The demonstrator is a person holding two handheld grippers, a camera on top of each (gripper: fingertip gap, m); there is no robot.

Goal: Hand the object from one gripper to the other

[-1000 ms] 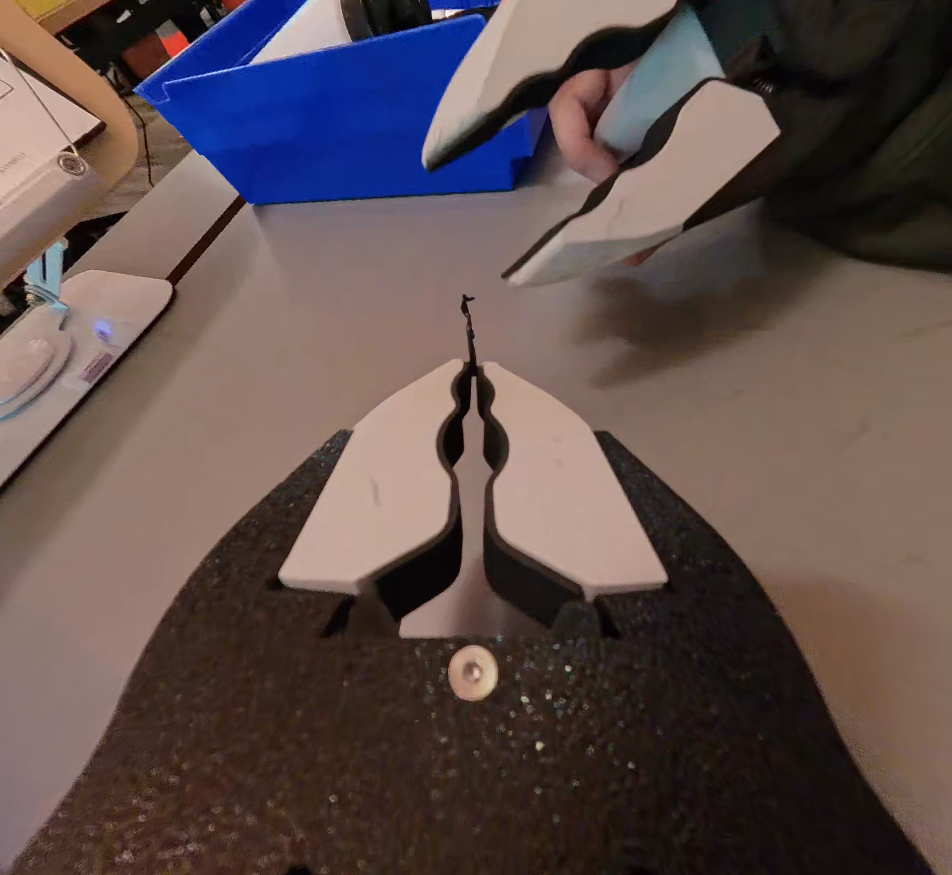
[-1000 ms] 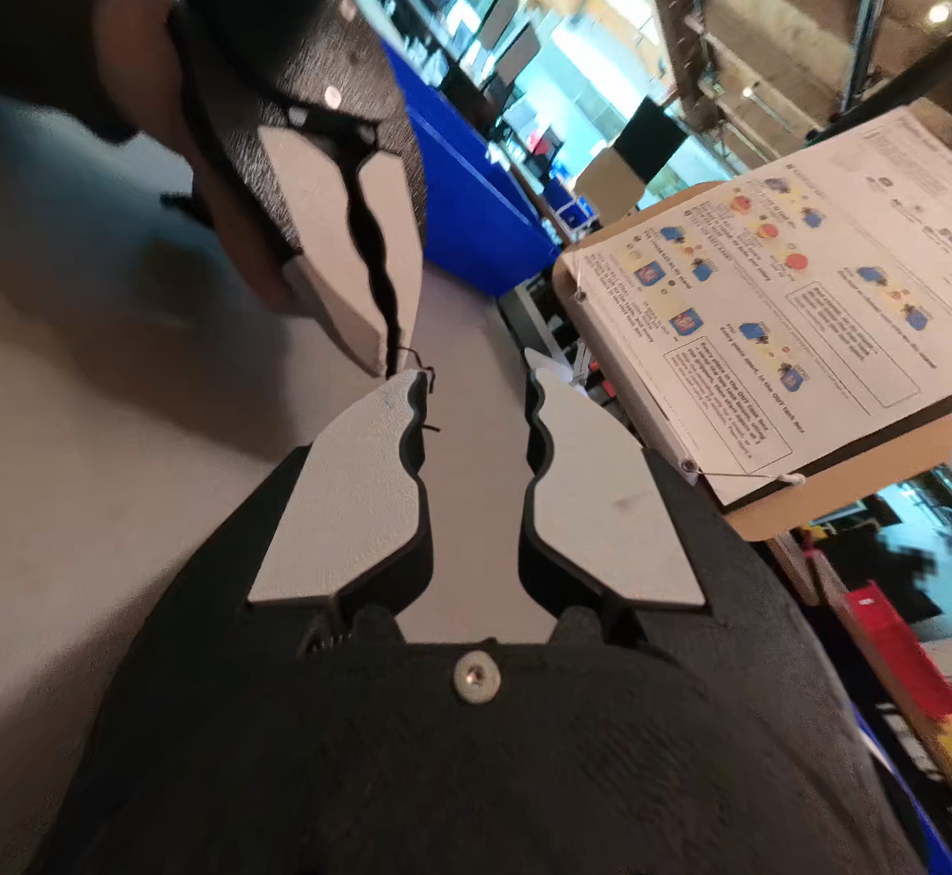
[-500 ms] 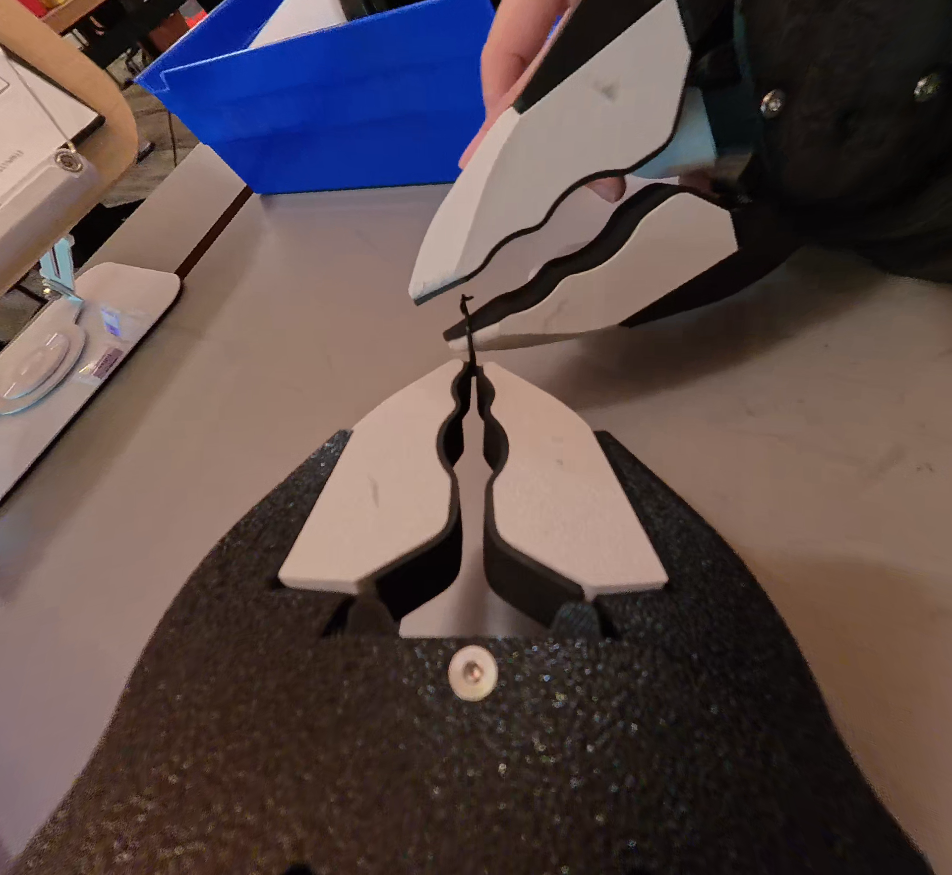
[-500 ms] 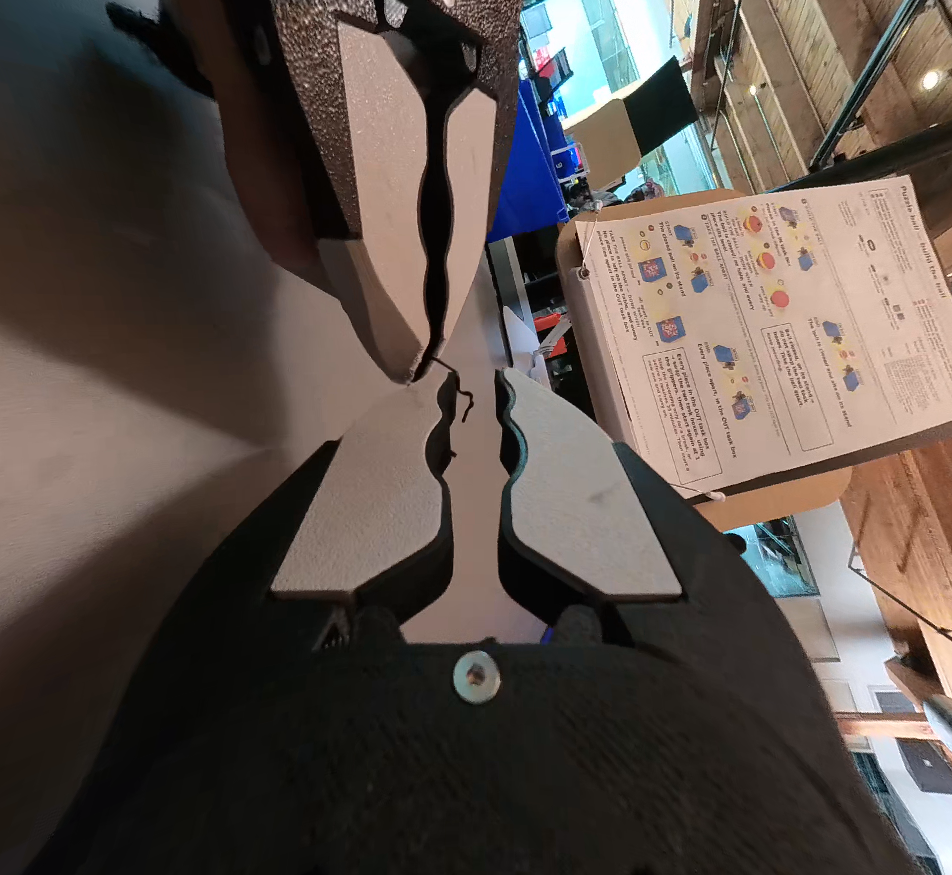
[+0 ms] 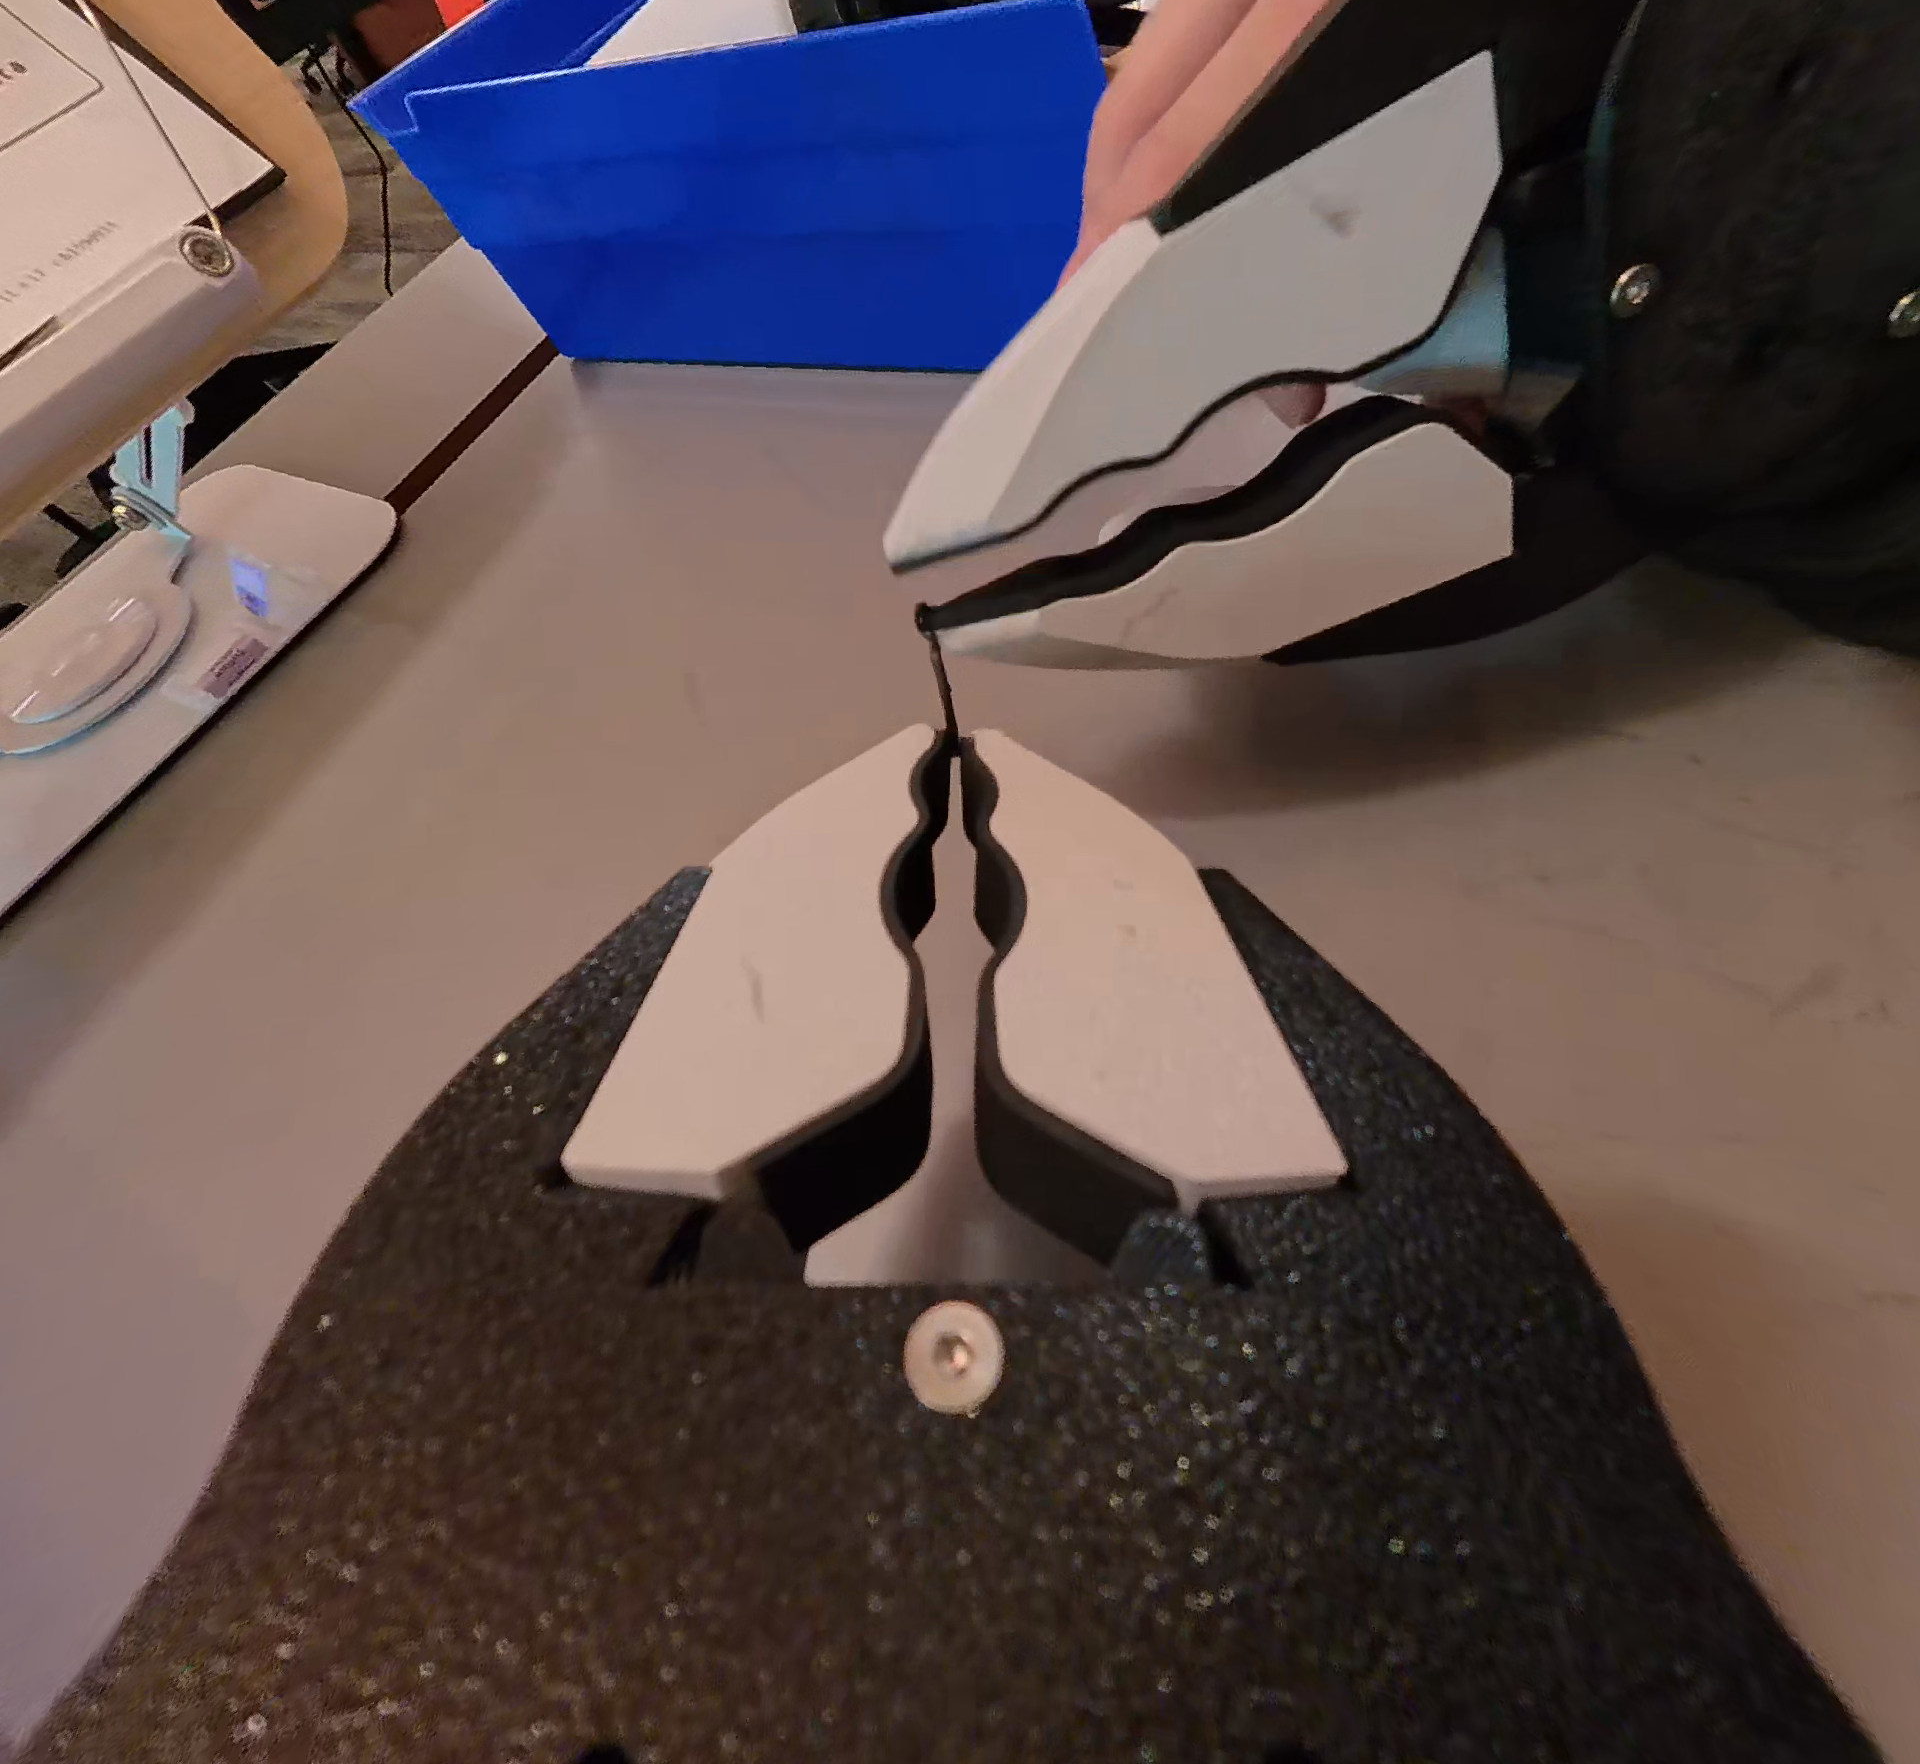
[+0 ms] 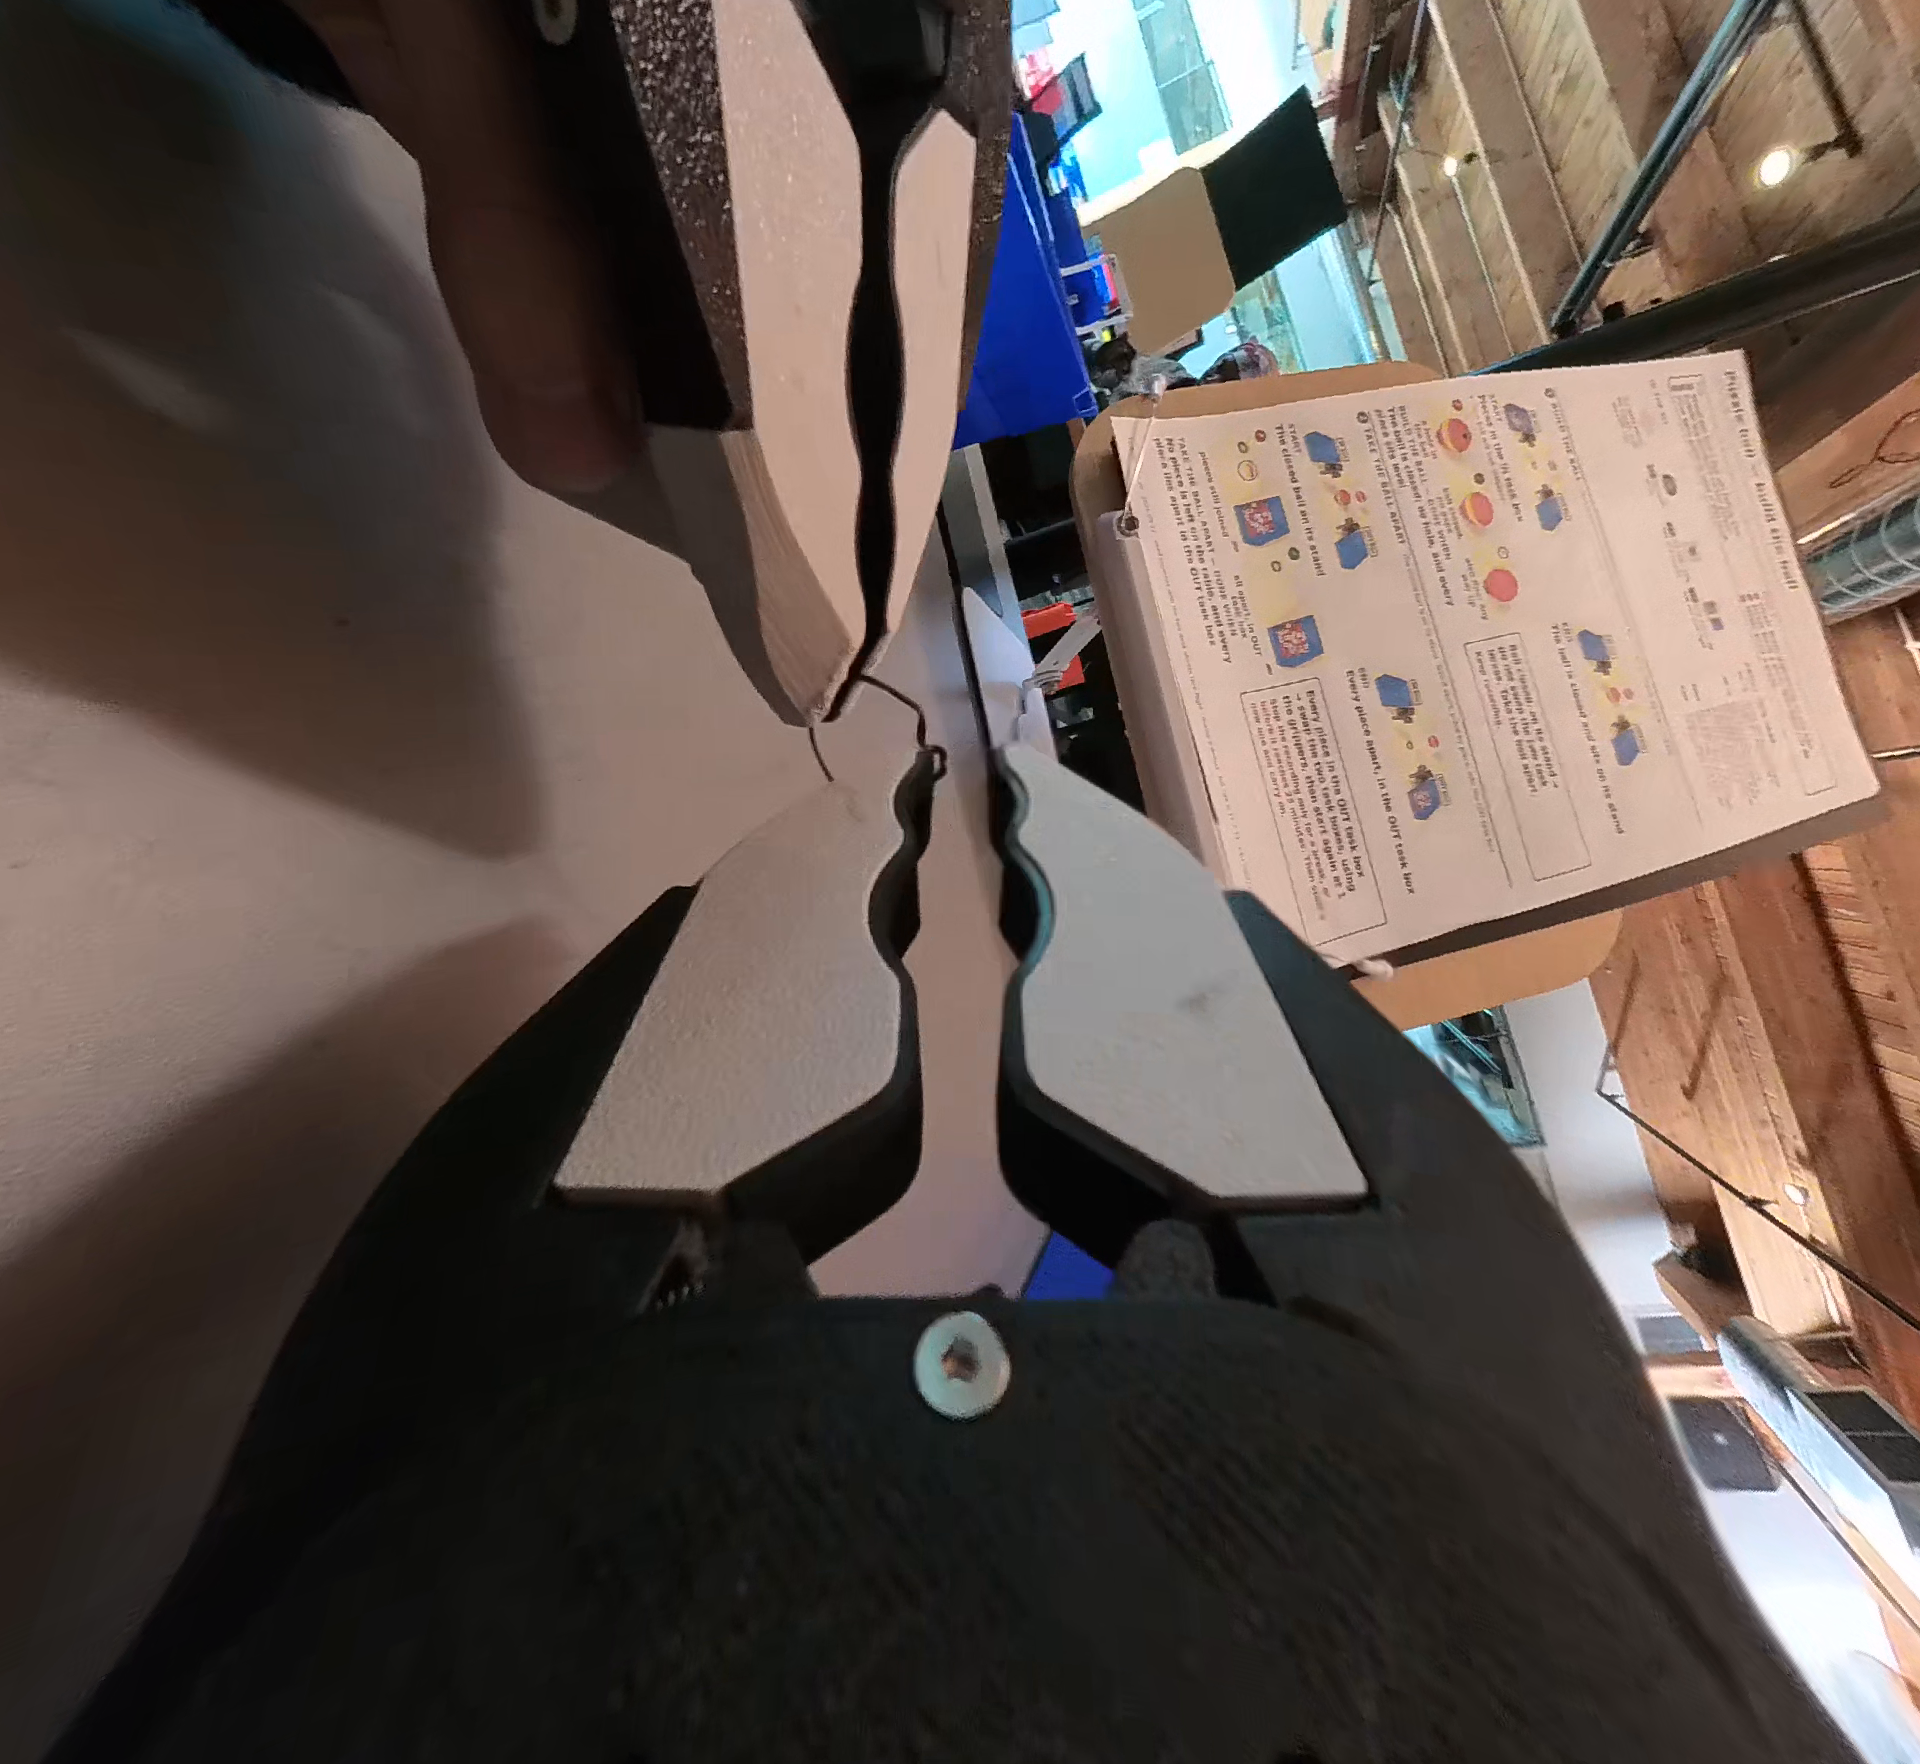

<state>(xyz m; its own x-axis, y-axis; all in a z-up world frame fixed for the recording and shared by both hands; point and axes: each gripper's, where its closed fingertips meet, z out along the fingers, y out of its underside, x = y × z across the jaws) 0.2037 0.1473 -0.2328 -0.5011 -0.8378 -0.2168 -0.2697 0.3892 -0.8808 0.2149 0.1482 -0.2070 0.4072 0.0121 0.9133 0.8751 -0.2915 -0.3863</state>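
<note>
Handover is mid-step. The left tool (image 5: 951,746) has its tips pinched tight on the bottom end of a thin black wire-like object (image 5: 940,675), a kinked little strand that stands up out of those tips, held in the air above the grey surface (image 5: 520,727), out over its middle stretch. The right tool (image 5: 925,587) comes in from the right side, a hand (image 5: 1195,73) behind it, tips narrow but not closed: there is a slim gap, and the top end of the strand sits right at the lower tip. From the right wrist view the same thing shows: right tool (image 6: 961,764) slightly parted, the wire (image 6: 894,696) curling from the left tool's (image 6: 847,686) closed tips toward the right tool's left finger, seemingly touching its edge, not clearly between the two fingers. So I judge the receiving grasp is not made yet. Next move calls for nudging the right tool so the strand's free end lies properly inside the gap, then closing on it, and only after that letting the left tips open. Object is very thin and springy, so it may slip or flick out if the release comes early. Blue bin (image 5: 790,187) sits at the far edge of the surface, a printed instruction sheet on a board (image 6: 1486,634) stands off the left edge; neither involved.
</note>
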